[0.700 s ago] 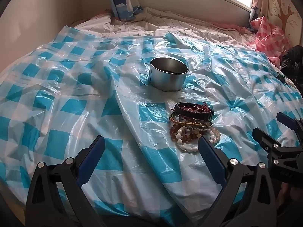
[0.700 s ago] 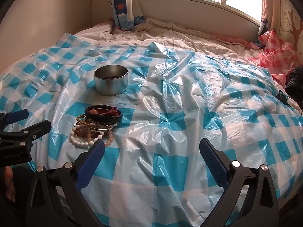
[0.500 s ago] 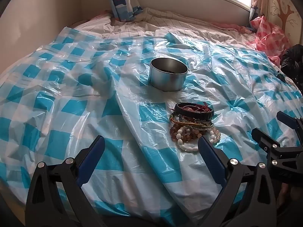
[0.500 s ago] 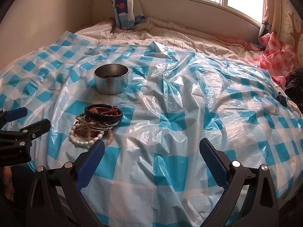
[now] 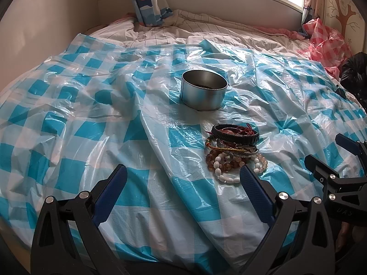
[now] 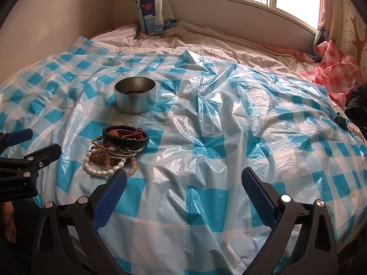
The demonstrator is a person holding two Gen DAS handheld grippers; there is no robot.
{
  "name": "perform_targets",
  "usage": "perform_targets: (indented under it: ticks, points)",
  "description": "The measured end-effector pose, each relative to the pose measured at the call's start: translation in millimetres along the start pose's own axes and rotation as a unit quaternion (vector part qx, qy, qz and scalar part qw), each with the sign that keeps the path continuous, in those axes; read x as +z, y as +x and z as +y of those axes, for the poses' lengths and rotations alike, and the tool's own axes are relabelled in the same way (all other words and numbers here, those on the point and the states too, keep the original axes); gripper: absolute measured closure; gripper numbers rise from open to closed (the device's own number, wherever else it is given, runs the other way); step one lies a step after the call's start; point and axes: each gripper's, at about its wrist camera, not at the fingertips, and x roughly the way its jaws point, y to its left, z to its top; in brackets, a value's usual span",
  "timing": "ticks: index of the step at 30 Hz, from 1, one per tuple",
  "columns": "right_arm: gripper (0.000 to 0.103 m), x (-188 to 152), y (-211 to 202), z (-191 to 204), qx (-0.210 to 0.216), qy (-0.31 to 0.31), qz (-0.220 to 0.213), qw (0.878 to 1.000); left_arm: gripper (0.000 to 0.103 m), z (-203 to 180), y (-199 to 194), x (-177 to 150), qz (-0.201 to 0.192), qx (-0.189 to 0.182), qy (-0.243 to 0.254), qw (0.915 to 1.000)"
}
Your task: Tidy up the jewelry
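A pile of bracelets (image 5: 234, 151) lies on the blue-and-white checked plastic sheet (image 5: 91, 114): a black braided band on top, bead strings of white, amber and pink below. A round metal tin (image 5: 204, 91) stands just beyond it, something dark inside. My left gripper (image 5: 183, 183) is open and empty, near and left of the pile. My right gripper (image 6: 183, 185) is open and empty, right of the pile (image 6: 117, 149), with the tin (image 6: 135, 95) farther back. Each gripper shows at the edge of the other's view.
The sheet covers a bed with a striped quilt (image 6: 206, 39) behind. A pink checked bag (image 6: 335, 68) and a black bag (image 6: 357, 103) lie at the right. A patterned curtain (image 6: 151, 4) hangs at the back, under a window.
Both views have tilted slightly upward, showing more of the window and wall. The bracelets and tin have not moved. Both grippers stay open.
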Motion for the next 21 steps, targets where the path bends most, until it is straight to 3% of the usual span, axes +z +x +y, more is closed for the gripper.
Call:
perform_targets:
  ticks: [21]
  points:
    - [0.007,0.0,0.9,1.0,0.0,0.0,0.001,1.0,0.008,-0.9,0.2,0.1,0.0,0.0,0.001,1.0]
